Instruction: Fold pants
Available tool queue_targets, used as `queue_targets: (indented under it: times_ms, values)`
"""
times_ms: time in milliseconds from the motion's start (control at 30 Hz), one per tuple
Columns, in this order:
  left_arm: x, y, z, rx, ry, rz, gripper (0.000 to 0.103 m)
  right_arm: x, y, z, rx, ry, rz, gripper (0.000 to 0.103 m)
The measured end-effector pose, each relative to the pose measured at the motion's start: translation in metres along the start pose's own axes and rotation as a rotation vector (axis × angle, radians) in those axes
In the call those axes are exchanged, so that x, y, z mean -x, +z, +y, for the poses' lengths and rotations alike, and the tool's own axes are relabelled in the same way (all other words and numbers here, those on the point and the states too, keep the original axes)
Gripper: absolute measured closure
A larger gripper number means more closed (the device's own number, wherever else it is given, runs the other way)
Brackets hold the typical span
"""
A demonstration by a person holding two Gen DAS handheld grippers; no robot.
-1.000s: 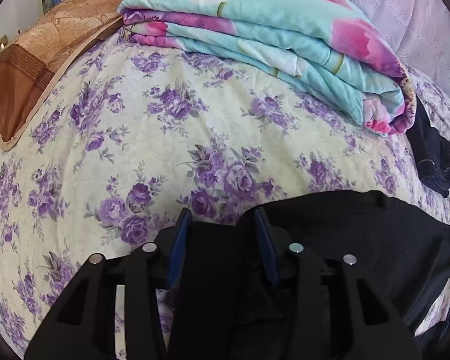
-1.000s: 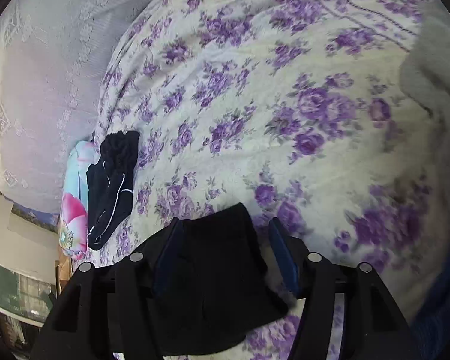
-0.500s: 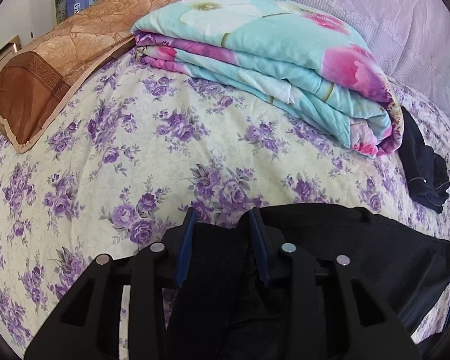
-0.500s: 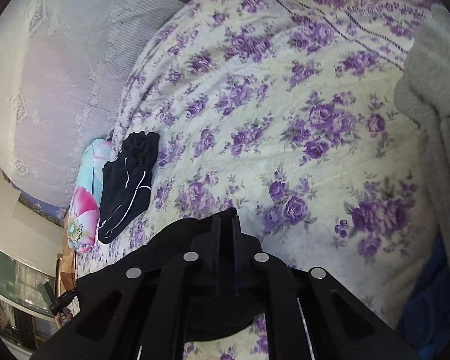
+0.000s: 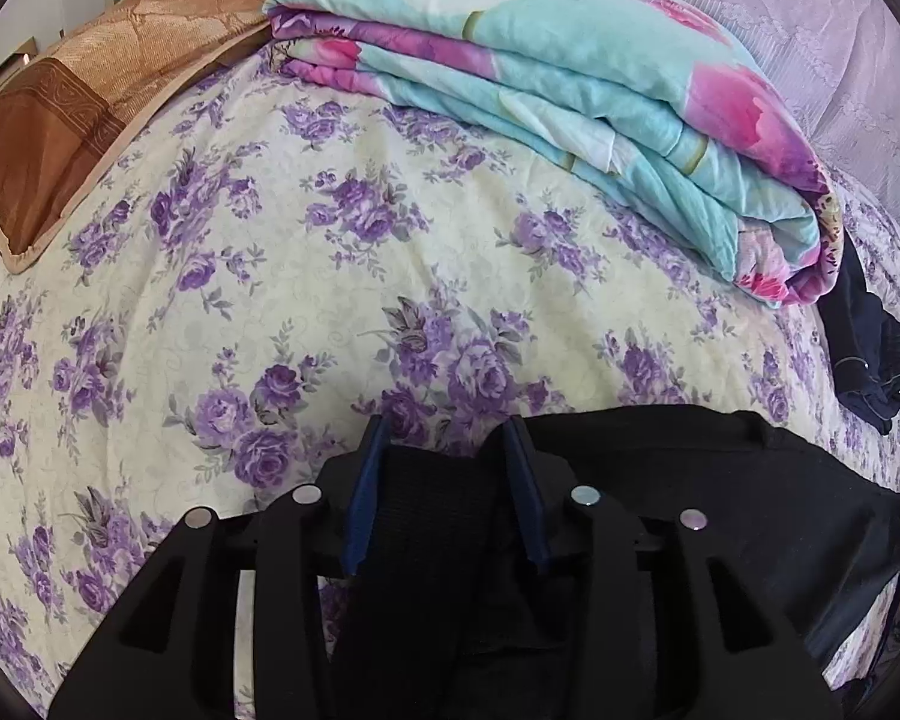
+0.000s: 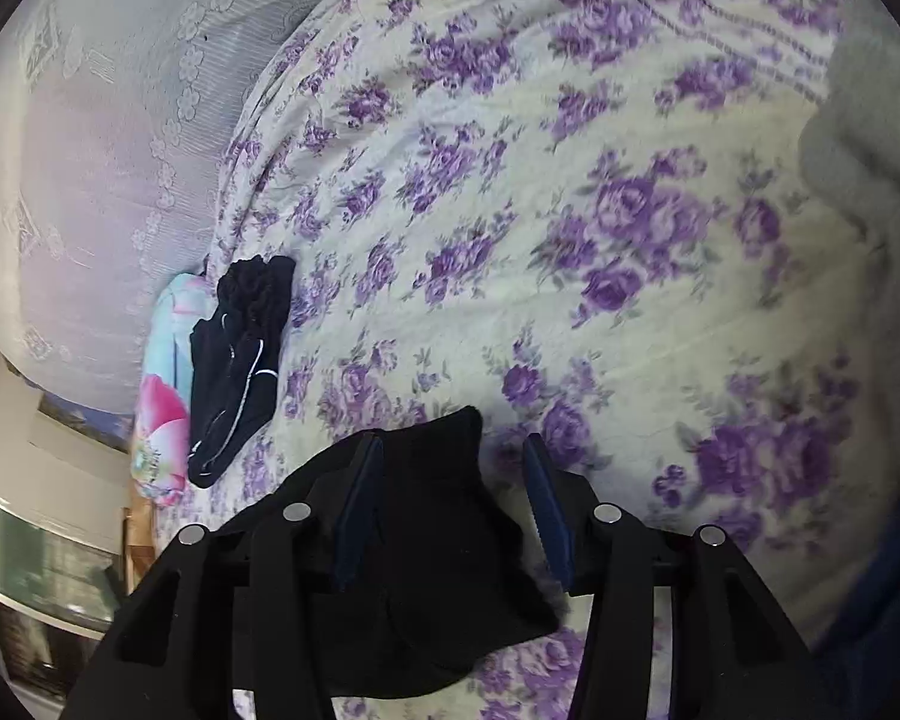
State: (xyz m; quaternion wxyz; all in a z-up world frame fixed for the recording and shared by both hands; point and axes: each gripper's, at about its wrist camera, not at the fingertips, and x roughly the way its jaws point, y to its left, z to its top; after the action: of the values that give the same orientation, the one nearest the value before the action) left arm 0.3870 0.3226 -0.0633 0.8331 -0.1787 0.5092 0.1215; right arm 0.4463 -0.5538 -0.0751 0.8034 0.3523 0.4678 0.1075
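Observation:
Black pants (image 5: 720,480) lie on the purple-flowered bedspread (image 5: 330,276). In the left wrist view my left gripper (image 5: 447,438) is open, its blue-padded fingers (image 5: 363,498) on either side of a black band of the pants. In the right wrist view my right gripper (image 6: 453,456) is open, with a pointed corner of the black pants (image 6: 444,516) lying between its fingers, nearer the left one.
A folded turquoise and pink quilt (image 5: 570,96) and a brown pillow (image 5: 78,102) lie at the back. A second dark garment with white piping (image 6: 240,360) lies beside the quilt. A grey blanket (image 6: 870,138) is at the right. A pale lace curtain (image 6: 90,150) hangs behind the bed.
The right gripper was open, shut on the pants corner half a second ago, and is open again now. The left gripper has stayed open around the black band, shifting slightly.

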Motion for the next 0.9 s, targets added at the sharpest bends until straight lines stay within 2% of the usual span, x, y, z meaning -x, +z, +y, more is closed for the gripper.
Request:
queue_targets:
  times_ms: [33,133,167,233,267,400,533,633,667,700,767,833,867,900]
  values:
    - [-0.002,0.001,-0.001,0.001,0.004,0.001,0.064,-0.004,-0.001,0.003,0.017,-0.006,0.007,0.055]
    - [-0.002,0.003,-0.004,-0.002,0.017,-0.006,0.064,-0.009,-0.002,0.014,0.067,-0.041,0.004,0.089]
    - [-0.001,0.003,-0.005,-0.003,0.016,-0.009,0.065,-0.006,-0.003,0.017,0.083,-0.053,-0.009,0.095]
    - [0.003,0.003,-0.006,-0.018,0.009,-0.024,0.07,0.001,-0.003,0.021,0.089,-0.043,-0.036,0.097]
    - [0.006,0.004,-0.007,-0.03,0.01,-0.03,0.089,0.009,-0.004,0.023,0.087,-0.045,-0.057,0.097]
    - [0.018,0.008,-0.002,-0.023,-0.03,-0.038,0.09,0.027,-0.005,0.03,0.101,-0.059,-0.086,0.097]
    - [0.024,0.009,0.008,0.013,-0.076,-0.035,0.089,0.035,-0.008,0.034,0.101,-0.063,-0.098,0.097]
    - [0.018,0.007,0.018,0.068,-0.133,-0.009,0.084,0.036,-0.01,0.032,0.09,-0.064,-0.1,0.097]
    - [0.017,0.005,0.019,0.074,-0.141,-0.001,0.075,0.035,-0.01,0.031,0.084,-0.067,-0.097,0.097]
    - [0.015,0.003,0.02,0.073,-0.146,0.013,0.062,0.034,-0.011,0.03,0.08,-0.069,-0.094,0.097]
    - [0.011,-0.002,0.017,0.063,-0.145,0.037,0.046,0.031,-0.011,0.028,0.069,-0.07,-0.09,0.097]
    - [0.01,-0.007,0.01,0.025,-0.144,0.04,0.052,0.029,-0.012,0.026,0.058,-0.07,-0.089,0.097]
    - [0.011,-0.01,0.004,-0.011,-0.12,0.035,0.063,0.029,-0.013,0.026,0.055,-0.071,-0.09,0.097]
    - [0.012,-0.011,-0.002,-0.044,-0.093,0.025,0.065,0.029,-0.013,0.025,0.052,-0.069,-0.091,0.097]
